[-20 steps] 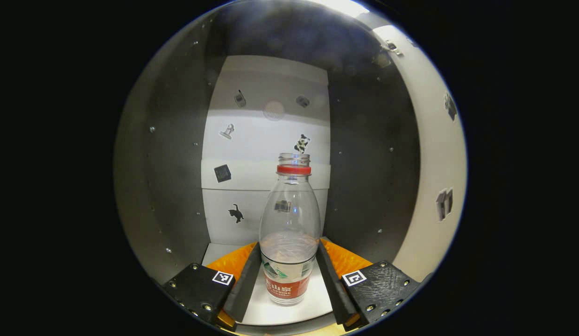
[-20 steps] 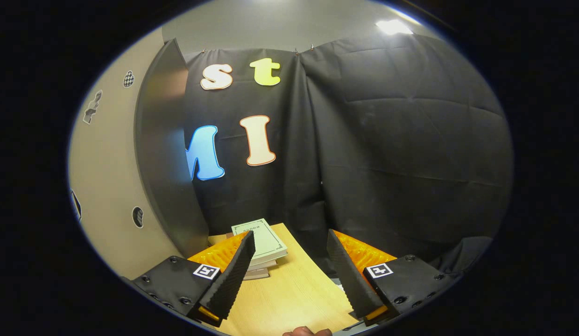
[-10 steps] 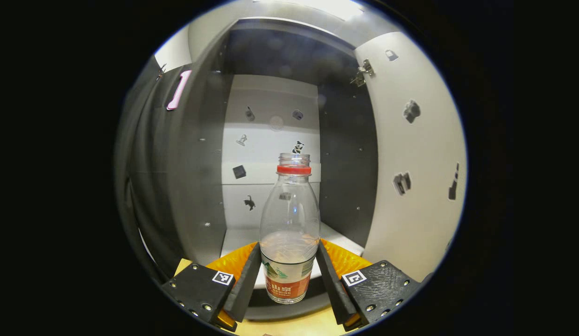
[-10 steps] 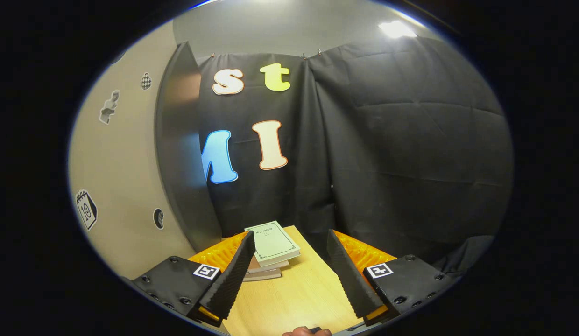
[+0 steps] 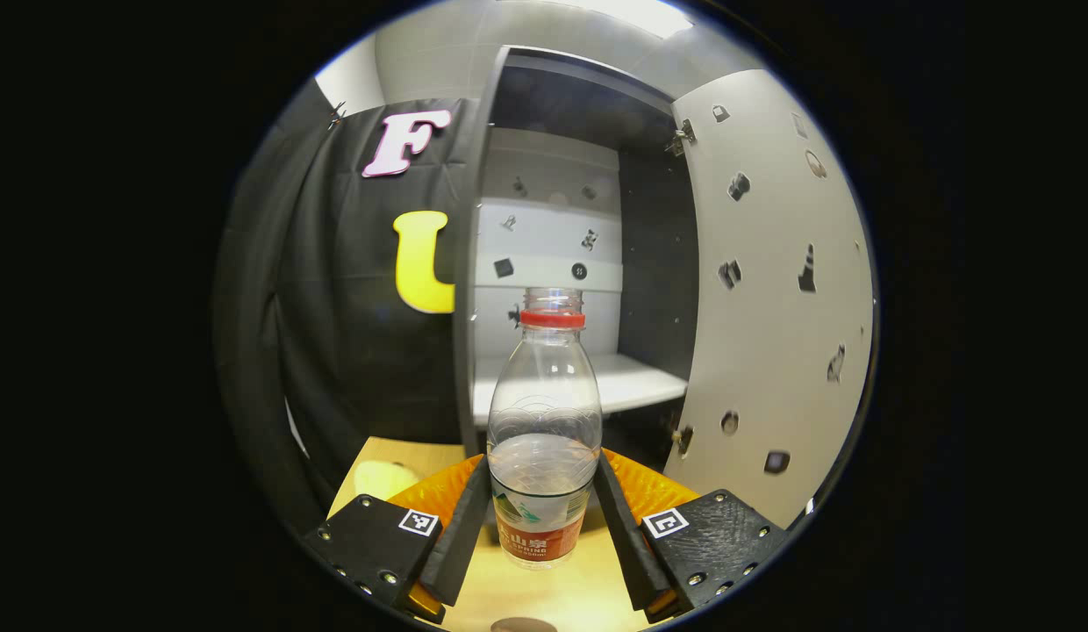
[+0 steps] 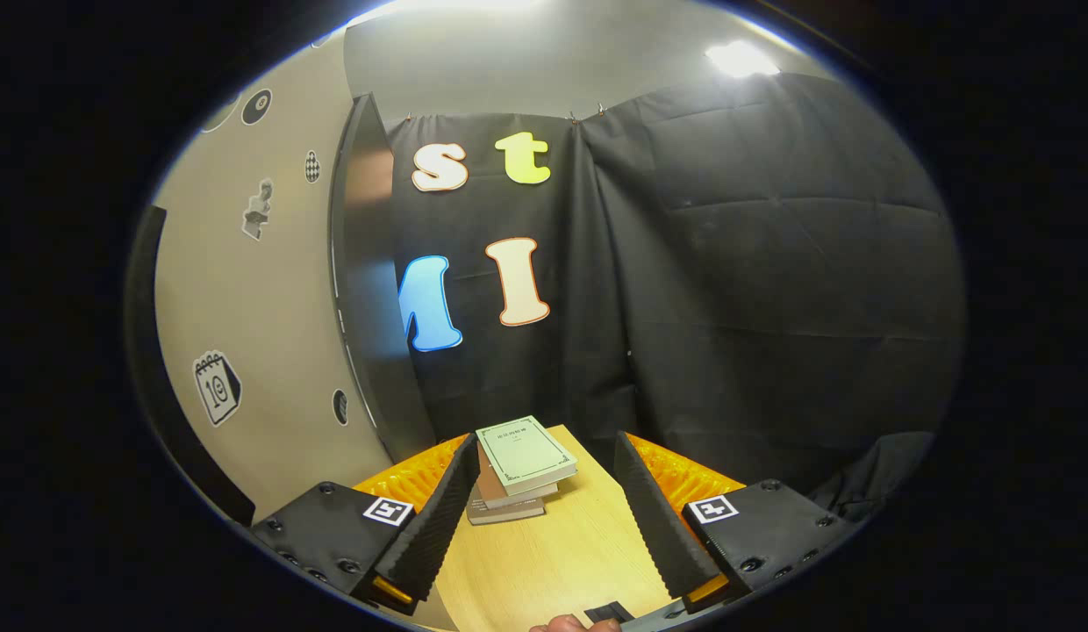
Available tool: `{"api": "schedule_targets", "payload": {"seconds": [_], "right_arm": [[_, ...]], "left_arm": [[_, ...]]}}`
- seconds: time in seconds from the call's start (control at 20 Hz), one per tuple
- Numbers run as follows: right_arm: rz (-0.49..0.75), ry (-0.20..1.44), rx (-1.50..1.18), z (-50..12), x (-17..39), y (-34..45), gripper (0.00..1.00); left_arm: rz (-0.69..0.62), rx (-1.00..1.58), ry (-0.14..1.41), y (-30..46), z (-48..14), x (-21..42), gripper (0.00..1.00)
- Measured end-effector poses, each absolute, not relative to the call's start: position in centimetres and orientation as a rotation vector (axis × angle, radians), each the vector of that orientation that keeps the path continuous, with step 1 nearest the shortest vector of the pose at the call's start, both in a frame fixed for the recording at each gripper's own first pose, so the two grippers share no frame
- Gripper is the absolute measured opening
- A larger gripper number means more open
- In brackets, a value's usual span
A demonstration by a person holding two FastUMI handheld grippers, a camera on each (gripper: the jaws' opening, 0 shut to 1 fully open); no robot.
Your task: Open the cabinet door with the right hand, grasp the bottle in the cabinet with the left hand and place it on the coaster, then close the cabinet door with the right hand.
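While the left gripper (image 5: 541, 518) pinched the upright bottle (image 5: 544, 421) between both fingers, the left gripper view showed it above the table (image 5: 561, 597), outside the cabinet (image 5: 579, 263), whose door (image 5: 772, 290) stood open at right. In the right gripper view, the right gripper (image 6: 544, 513) had its fingers spread, empty, above the table (image 6: 553, 562), with stacked books (image 6: 518, 465) ahead.

Item count: one bottle (image 5: 544, 430); one cabinet (image 5: 588, 254) with one open door (image 5: 772, 298); one stack of three books (image 6: 516, 467) on one counter (image 6: 553, 562), at 12 o'clock of the right fingers.
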State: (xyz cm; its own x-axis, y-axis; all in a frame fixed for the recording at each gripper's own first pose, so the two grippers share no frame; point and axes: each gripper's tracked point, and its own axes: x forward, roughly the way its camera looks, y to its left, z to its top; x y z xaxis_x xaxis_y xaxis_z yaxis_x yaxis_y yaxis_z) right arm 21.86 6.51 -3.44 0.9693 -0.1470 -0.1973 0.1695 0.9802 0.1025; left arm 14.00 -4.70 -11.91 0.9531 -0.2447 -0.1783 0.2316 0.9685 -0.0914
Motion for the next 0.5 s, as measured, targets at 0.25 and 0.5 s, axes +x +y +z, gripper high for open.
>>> {"api": "schedule_targets", "payload": {"seconds": [0.25, 0.5], "right_arm": [[-0.146, 0.193, 0.126, -3.9, 20.7, 7.4, 0.98], [-0.136, 0.204, 0.137, -4.4, 20.1, 7.8, 0.98]], "left_arm": [[-0.216, -0.048, 0.223, -2.9, -18.6, 9.3, 0.66], [-0.213, -0.063, 0.271, -3.1, -25.9, 5.2, 0.67]]}}
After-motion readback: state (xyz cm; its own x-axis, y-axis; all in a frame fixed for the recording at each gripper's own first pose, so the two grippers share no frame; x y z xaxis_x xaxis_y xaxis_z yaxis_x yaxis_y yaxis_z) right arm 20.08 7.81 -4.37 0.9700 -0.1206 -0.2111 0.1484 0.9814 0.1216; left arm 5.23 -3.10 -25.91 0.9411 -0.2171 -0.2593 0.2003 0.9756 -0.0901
